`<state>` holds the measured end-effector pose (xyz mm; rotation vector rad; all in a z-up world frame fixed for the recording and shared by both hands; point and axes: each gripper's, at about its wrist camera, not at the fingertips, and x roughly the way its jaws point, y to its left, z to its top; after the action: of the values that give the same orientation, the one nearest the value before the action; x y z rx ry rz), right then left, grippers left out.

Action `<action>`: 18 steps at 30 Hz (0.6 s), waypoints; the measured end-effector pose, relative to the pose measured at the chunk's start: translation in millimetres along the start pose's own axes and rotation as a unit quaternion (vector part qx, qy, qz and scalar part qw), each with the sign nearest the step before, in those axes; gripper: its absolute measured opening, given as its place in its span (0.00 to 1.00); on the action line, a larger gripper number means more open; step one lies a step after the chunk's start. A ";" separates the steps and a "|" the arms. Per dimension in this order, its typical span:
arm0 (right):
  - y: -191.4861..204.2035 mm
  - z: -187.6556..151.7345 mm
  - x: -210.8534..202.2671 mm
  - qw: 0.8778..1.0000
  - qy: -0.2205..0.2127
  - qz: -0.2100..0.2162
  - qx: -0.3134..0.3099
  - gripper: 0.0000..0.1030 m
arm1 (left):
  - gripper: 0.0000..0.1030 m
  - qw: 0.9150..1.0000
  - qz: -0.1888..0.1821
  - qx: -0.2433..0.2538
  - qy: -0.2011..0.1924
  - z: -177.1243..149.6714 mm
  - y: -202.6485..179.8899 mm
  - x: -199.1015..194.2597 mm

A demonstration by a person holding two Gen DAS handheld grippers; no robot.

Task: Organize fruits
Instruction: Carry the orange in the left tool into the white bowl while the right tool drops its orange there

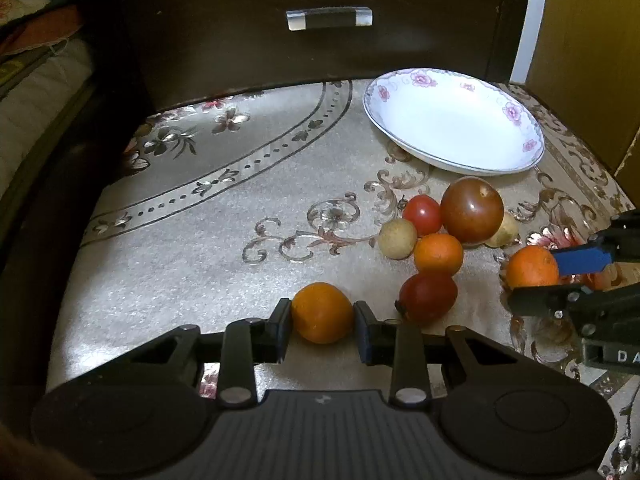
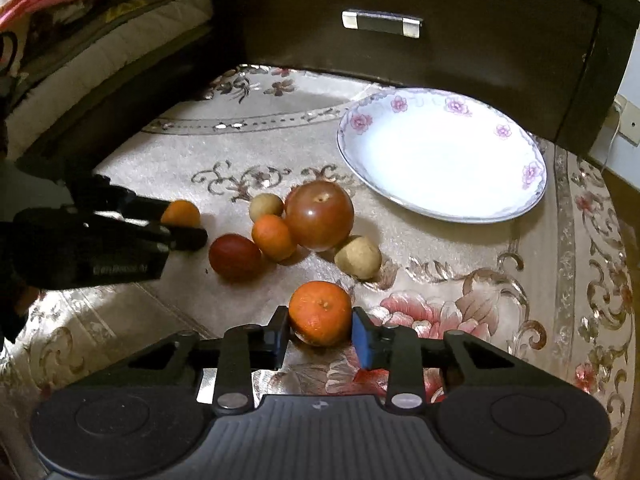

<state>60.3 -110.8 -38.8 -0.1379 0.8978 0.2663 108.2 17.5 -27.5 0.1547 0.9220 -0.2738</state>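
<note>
- The fingers of the left gripper [image 1: 322,317] are closed against both sides of an orange fruit [image 1: 322,313], which sits low over the patterned cloth [image 1: 192,240]; whether it is lifted off the cloth cannot be told.
- The fingers of the right gripper [image 2: 320,326] clamp a second orange, a mandarin [image 2: 320,312] with its stem dimple facing the camera, one black pad on its left and a blue pad [image 2: 362,338] on its right.
- The left wrist view shows the right gripper [image 1: 556,276] from the side at the right edge, with the mandarin [image 1: 532,267] between its blue and black fingers.
- The right wrist view shows the left gripper [image 2: 182,226] coming in from the left, its orange fruit [image 2: 181,213] partly hidden behind the fingers.
- Between the two grippers lies the loose cluster: a large brownish-red tomato [image 2: 319,215], a small orange [image 2: 274,237], a dark red oval tomato [image 2: 235,257] and two tan round fruits [image 2: 358,258], touching one another.
- Only the left wrist view shows a small bright red tomato [image 1: 422,215], tucked against the large one's left side.
- A white floral plate [image 1: 516,114] lies beyond the cluster, near the dark cabinet drawer [image 1: 328,56].
- The right wrist view alone shows folded bedding [image 2: 80,12] at upper left.
</note>
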 end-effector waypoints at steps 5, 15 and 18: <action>-3.7 6.4 -10.5 1.000 -0.017 0.004 0.012 0.28 | 0.37 0.999 -0.015 -0.016 -0.028 13.3 1.7 -16.0; -35.8 36.3 -19.4 0.997 -0.062 -0.028 0.045 0.28 | 0.37 0.997 -0.048 0.016 -0.057 60.0 -31.7 -4.4; -47.5 46.3 -14.9 0.996 -0.068 -0.044 0.049 0.28 | 0.37 0.996 -0.057 0.023 -0.065 74.5 -41.0 4.0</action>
<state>99.9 -148.3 1.9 -0.0684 0.7660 0.1474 155.2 -40.8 13.1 0.1259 0.7959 -0.4070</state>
